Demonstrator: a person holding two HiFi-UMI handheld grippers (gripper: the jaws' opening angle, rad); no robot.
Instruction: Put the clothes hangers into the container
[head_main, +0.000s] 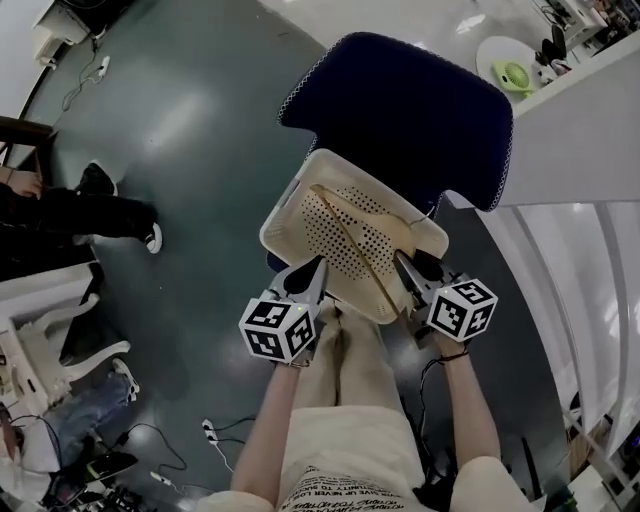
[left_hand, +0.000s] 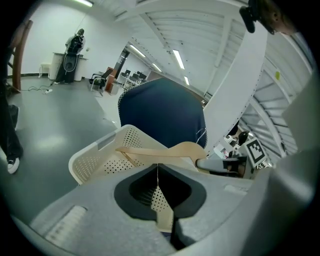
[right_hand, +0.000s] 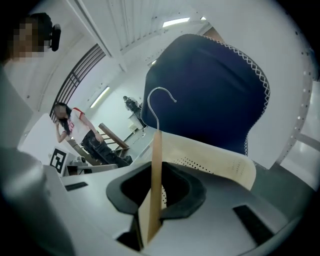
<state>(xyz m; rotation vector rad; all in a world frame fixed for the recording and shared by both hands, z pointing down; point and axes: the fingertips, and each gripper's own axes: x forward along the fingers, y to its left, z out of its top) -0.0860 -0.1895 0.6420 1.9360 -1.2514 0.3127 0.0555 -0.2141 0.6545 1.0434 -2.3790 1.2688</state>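
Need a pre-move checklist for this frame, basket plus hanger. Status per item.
1. Left gripper grip: ok, jaws closed on the perforated wall of the basket.
2. Right gripper grip: ok, jaws closed on the wooden hanger. Whether the basket rim is clamped with it: cannot tell.
3. Hanger inside the basket: ok, the head view shows it lying across the perforated floor.
4. Both grippers on opposite near corners of the basket: ok in the head view.
5. Seat of the blue chair free below the basket: cannot tell, the basket covers it.
6. More hangers left to load: cannot tell, none in view.
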